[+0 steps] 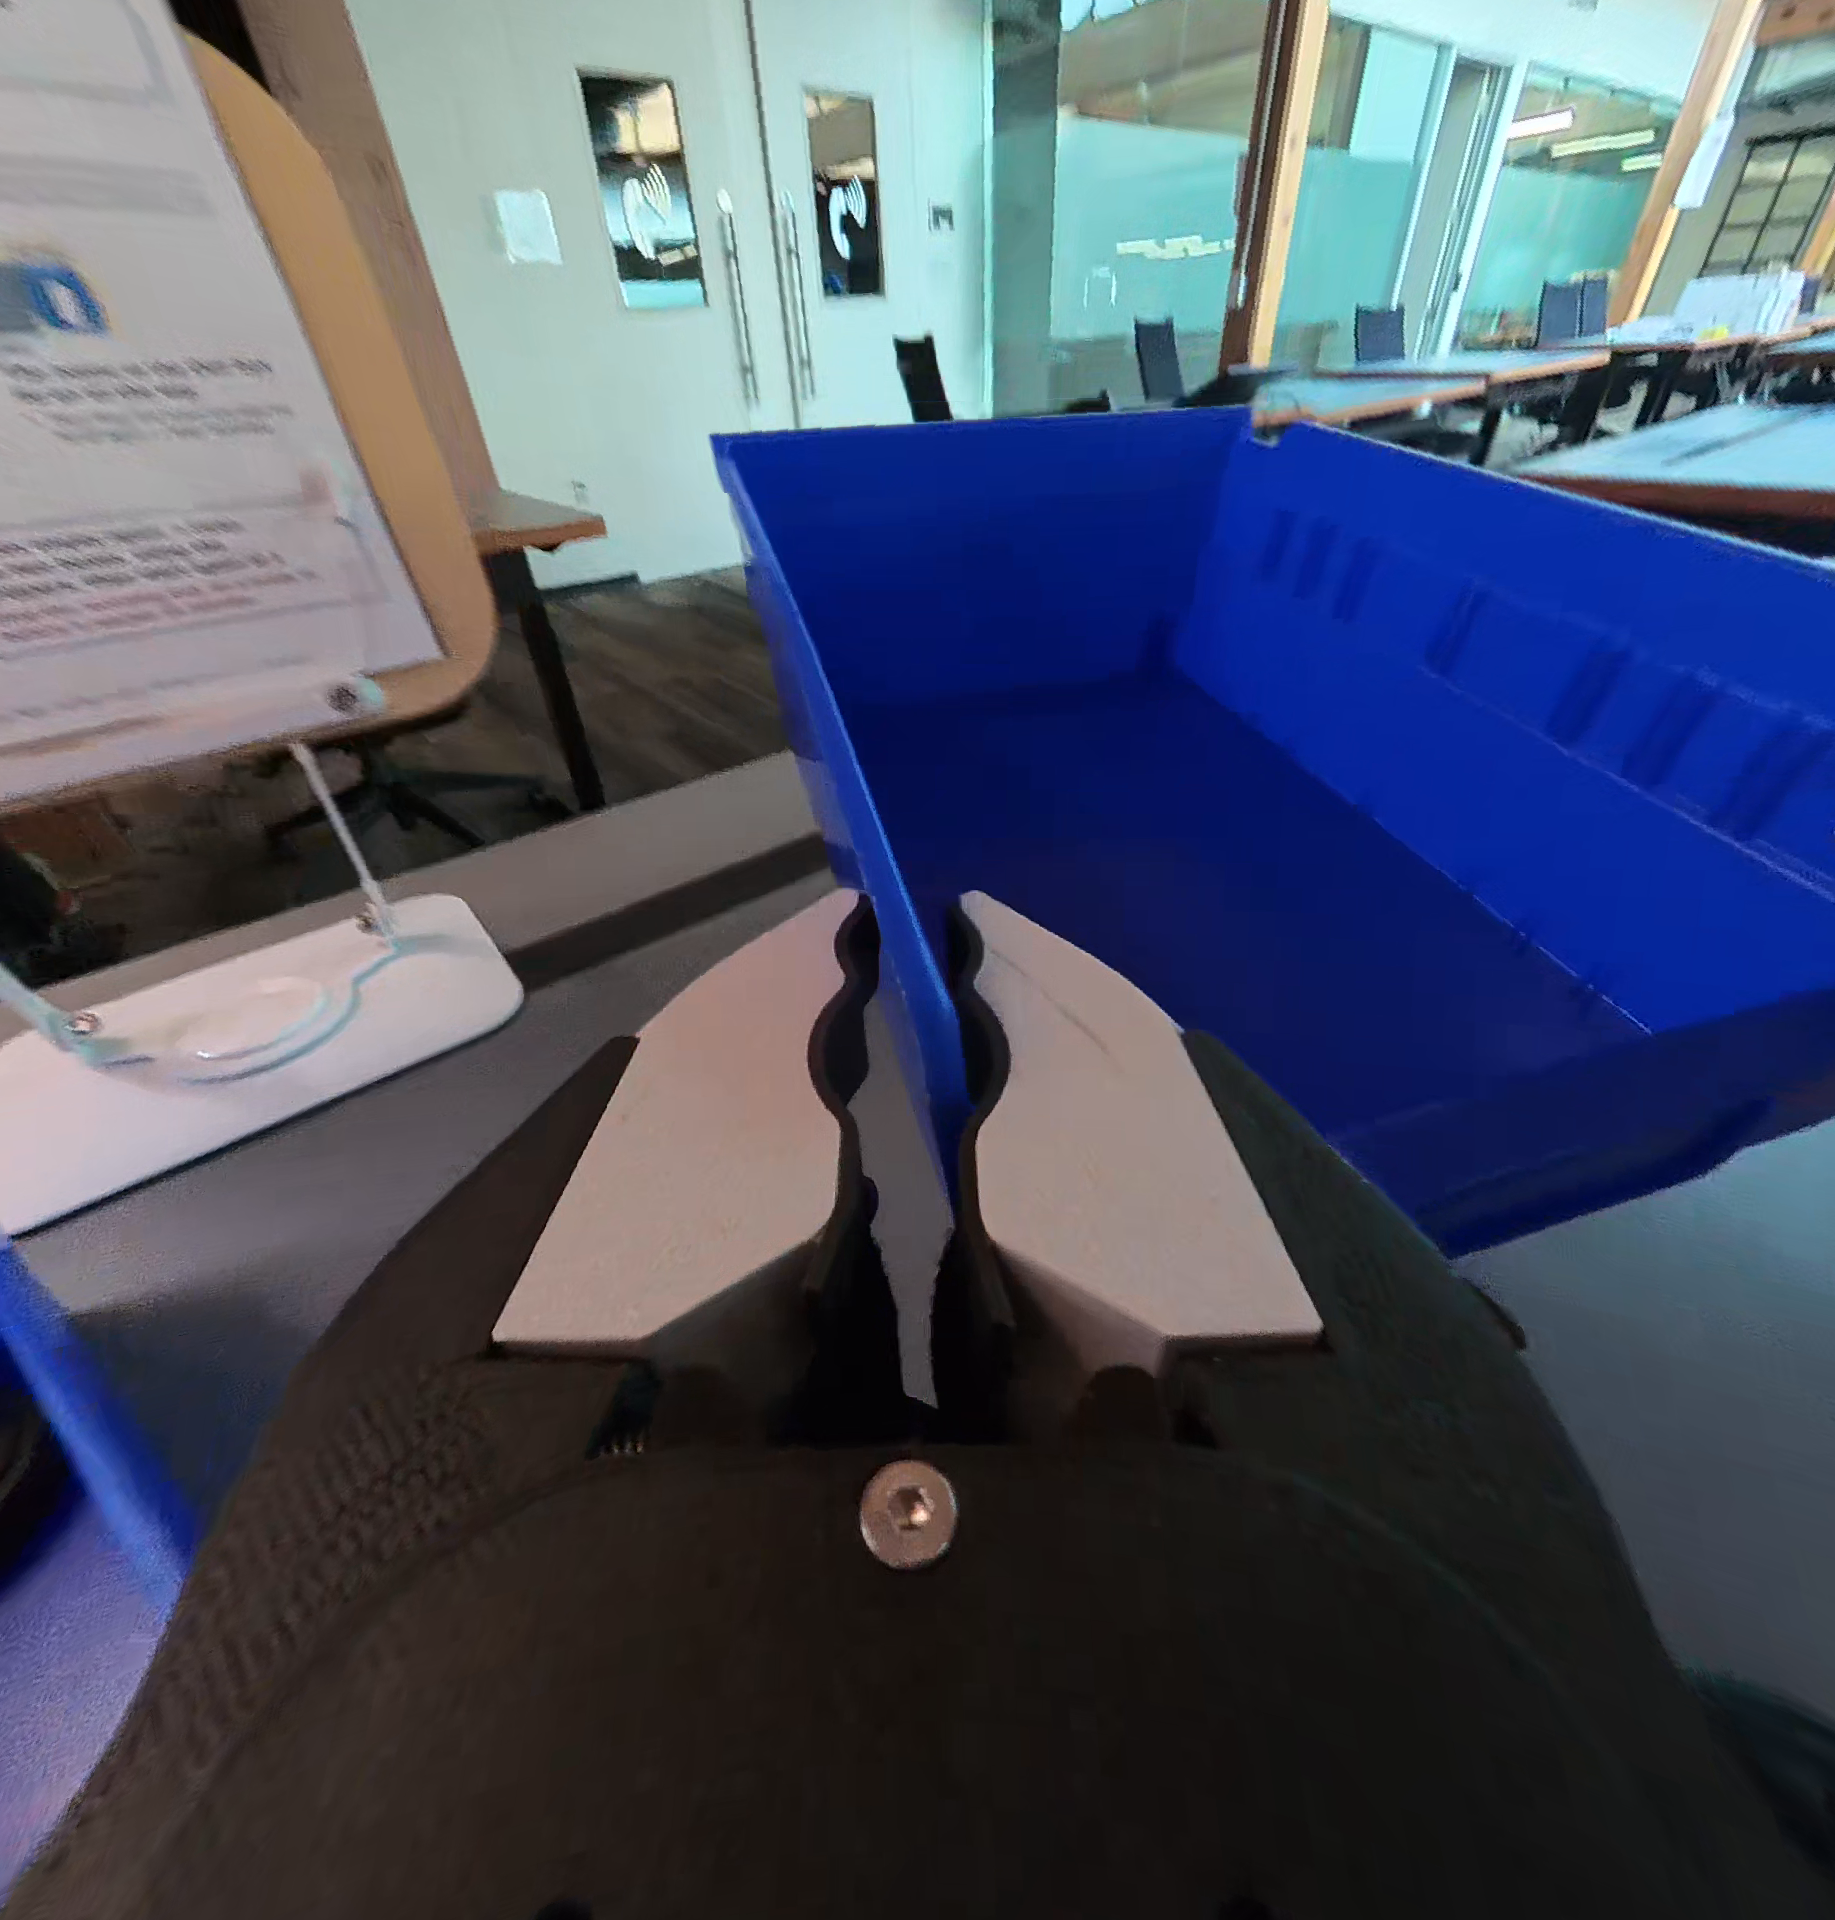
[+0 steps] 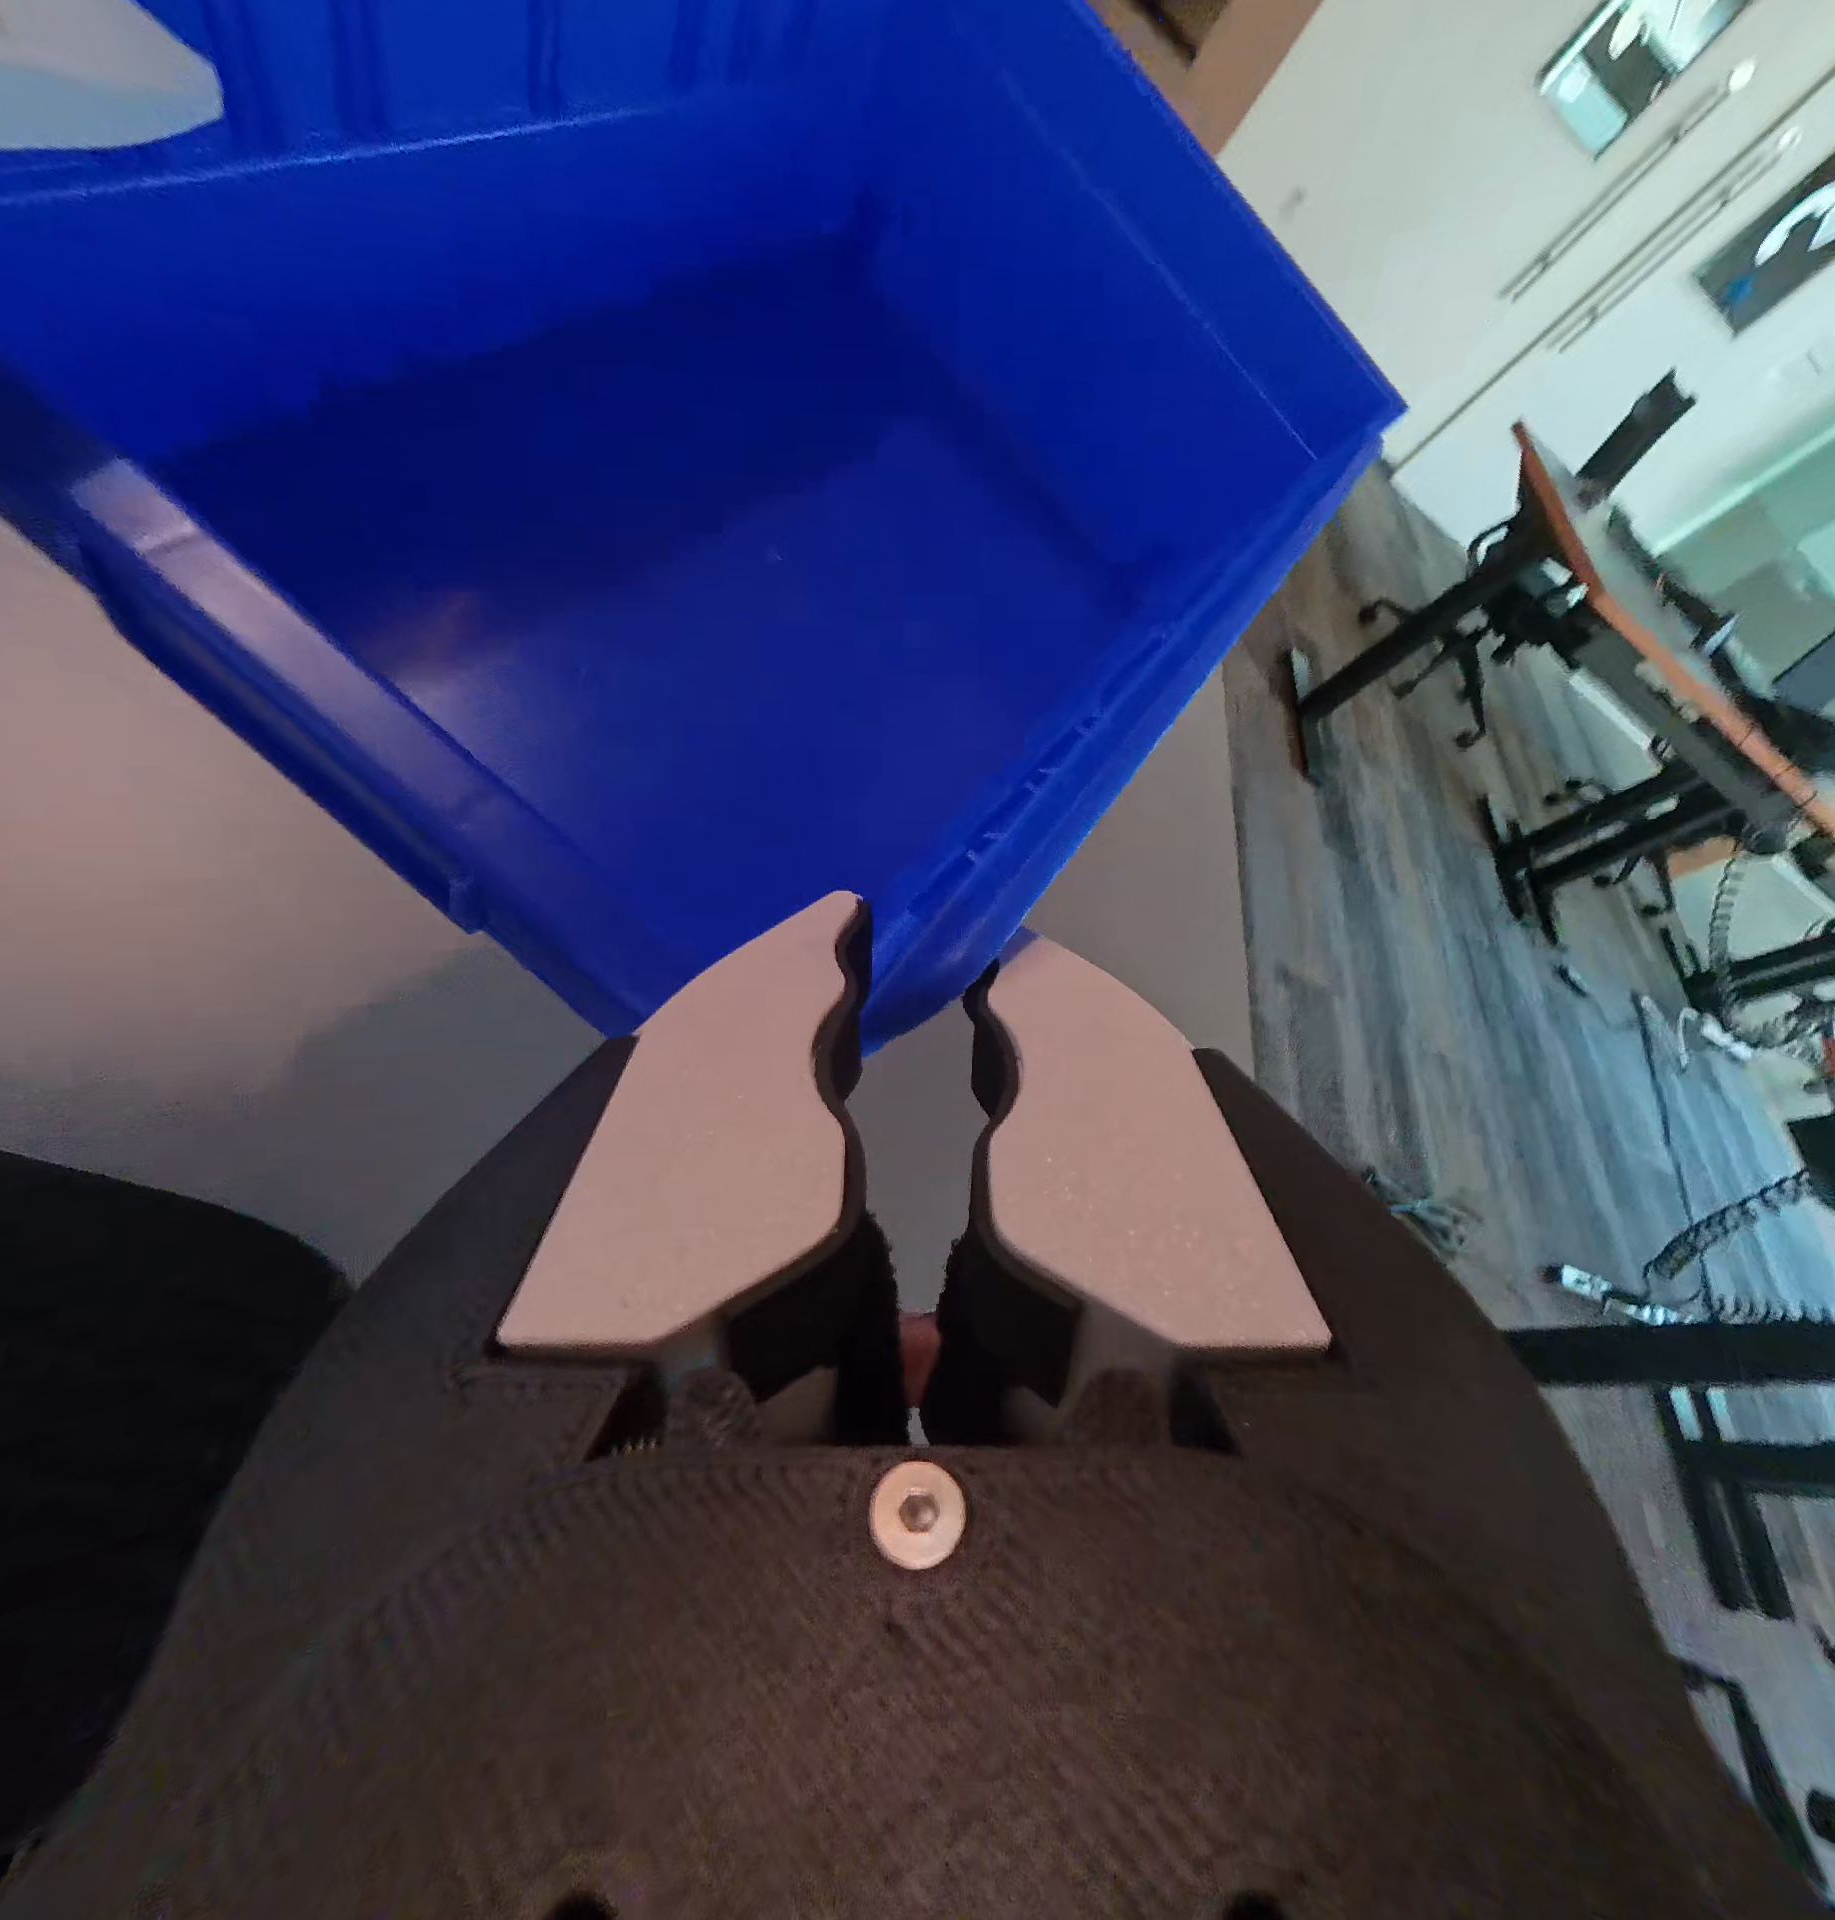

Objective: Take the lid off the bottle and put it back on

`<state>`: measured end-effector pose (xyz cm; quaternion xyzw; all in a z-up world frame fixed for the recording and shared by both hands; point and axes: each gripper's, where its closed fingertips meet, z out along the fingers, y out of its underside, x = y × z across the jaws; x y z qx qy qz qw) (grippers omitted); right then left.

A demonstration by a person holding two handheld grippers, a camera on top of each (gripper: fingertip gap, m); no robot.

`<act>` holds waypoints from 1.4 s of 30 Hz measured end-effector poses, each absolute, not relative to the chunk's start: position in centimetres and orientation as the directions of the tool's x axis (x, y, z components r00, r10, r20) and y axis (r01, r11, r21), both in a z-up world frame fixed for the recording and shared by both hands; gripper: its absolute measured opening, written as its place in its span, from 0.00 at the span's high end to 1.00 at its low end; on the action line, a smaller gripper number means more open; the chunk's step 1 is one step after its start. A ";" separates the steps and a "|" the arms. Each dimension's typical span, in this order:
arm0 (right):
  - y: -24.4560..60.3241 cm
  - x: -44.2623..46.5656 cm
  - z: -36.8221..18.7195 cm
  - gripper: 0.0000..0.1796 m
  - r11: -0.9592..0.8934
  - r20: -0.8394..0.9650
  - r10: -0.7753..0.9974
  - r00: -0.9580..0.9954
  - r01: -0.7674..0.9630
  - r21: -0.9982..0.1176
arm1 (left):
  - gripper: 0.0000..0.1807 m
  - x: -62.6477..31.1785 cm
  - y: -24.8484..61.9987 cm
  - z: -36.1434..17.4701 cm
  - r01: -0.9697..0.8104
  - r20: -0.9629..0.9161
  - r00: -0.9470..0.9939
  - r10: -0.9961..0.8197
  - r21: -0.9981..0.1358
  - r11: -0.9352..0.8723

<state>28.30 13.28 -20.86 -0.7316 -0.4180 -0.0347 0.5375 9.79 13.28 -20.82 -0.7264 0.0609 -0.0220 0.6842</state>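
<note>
- Blue plastic fills both views: we see one open-topped blue bin (image 1: pixel 1308 831), smooth-walled with moulded ribs along one long side, its inside bare; it sits tilted above the grey tabletop (image 1: pixel 425 1195).
- We find no bottle or lid in either view, so we cannot say where they are.
- The left gripper (image 1: pixel 918 925) has its jaws drawn in around a thin side wall of the bin; the wavy black pads (image 1: pixel 960 1039) sit at either face of that wall, the right one against it.
- The right gripper (image 2: pixel 918 951) meets a bin corner (image 2: pixel 892 997): its jaws stand slightly apart, the corner between the tips and touching the left pad; we cannot tell whether they clamp it.
- Both grippers share one build: two pale grey fingers (image 2: pixel 705 1174) on a black textured printed body with one silver hex screw.
- To the left stands one white sign (image 1: pixel 165 416) on a white base, clipped by thin wires; its printing is blurred.
- A second blue shape (image 1: pixel 19 1403) shows at the left edge, too blurred to identify.
- Beyond, we see desks, chairs and glass partitions on a wood-look floor (image 2: pixel 1412 1039).
</note>
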 end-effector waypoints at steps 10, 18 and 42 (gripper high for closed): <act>17.7 33.0 -28.2 0.92 -0.234 0.435 0.592 0.678 0.661 -0.713 | 0.89 14.7 15.9 -28.8 -0.041 0.007 0.983 -0.184 -0.967 -0.252; 19.2 34.7 -29.8 0.93 -0.245 0.403 0.586 0.703 0.629 -0.738 | 0.81 17.1 15.3 -30.7 -0.084 -0.013 0.961 -0.277 -0.966 -0.245; 16.1 32.2 -25.1 0.69 -0.116 0.309 0.699 0.645 0.529 -0.841 | 0.60 16.1 8.1 -23.2 -0.293 -0.245 0.830 -0.500 -0.956 -0.018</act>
